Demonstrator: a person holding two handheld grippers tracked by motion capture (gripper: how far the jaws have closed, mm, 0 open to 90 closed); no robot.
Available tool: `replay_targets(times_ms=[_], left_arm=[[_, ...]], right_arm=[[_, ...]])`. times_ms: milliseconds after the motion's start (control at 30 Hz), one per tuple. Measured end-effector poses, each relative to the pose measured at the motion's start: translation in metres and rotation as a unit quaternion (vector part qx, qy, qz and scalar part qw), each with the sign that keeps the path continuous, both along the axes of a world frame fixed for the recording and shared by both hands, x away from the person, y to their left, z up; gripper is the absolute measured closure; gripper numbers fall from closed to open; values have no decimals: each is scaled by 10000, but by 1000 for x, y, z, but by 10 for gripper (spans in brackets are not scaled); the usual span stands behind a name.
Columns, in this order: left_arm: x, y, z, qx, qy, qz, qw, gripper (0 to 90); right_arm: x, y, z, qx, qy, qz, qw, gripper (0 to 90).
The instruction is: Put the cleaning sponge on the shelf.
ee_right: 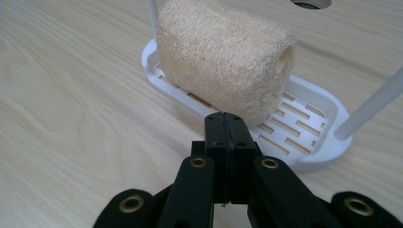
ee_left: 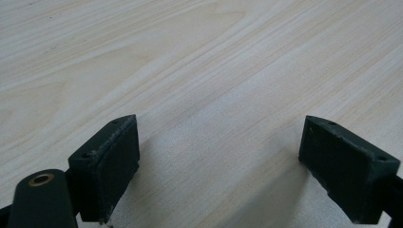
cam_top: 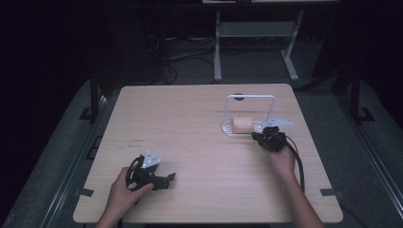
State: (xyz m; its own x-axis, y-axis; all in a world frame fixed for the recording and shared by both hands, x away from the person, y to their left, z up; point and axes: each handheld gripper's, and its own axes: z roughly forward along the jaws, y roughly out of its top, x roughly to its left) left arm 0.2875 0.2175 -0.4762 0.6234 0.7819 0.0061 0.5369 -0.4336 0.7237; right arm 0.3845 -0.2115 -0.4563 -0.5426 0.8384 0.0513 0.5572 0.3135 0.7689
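A beige loofah sponge roll [cam_top: 241,125] [ee_right: 223,57] lies on a white slotted tray [cam_top: 227,128] [ee_right: 304,123] with a tall white wire handle [cam_top: 250,96], at the table's right back. My right gripper [cam_top: 259,136] [ee_right: 226,118] sits just in front of the tray, jaws shut together with nothing between them, tips almost at the sponge's lower edge. My left gripper [cam_top: 167,179] [ee_left: 218,161] rests at the front left of the table, its jaws wide open over bare wood.
The light wooden table [cam_top: 190,128] has a round cable hole [cam_top: 238,98] behind the tray. A grey metal plate [cam_top: 284,122] lies beside the tray's right end. Dark floor, cables and a white desk frame [cam_top: 256,33] lie beyond the far edge.
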Motion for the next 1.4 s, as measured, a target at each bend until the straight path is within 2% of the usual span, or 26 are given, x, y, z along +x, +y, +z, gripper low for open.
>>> replay_targets(times_ms=[367,567,733,1033,1133,1233,1400], left_arm=[[0,0,0,16,5,-15,10000,129],[0,0,0,19,7,-23,10000,129],[0,0,0,18,7,-23,10000,129],[0,0,0,21,6,-24,10000,129],[0,0,0,20,6,-24,10000,129],[0,0,0,17,5,-24,10000,129],[0,0,0,19,6,-24,10000,129]], right_arm=[[-13,-5,7,48,-27,61,10000,796],[-22,-4,10,36,-12,63,10000,660],[-30,-6,11,67,62,64,9999,504],[-41,-7,10,-65,114,-26,9999,276],[-46,-9,11,-24,98,-42,9999,232],[-50,-11,10,23,177,-49,9998,189],[-60,-15,7,-17,213,-72,9997,151]])
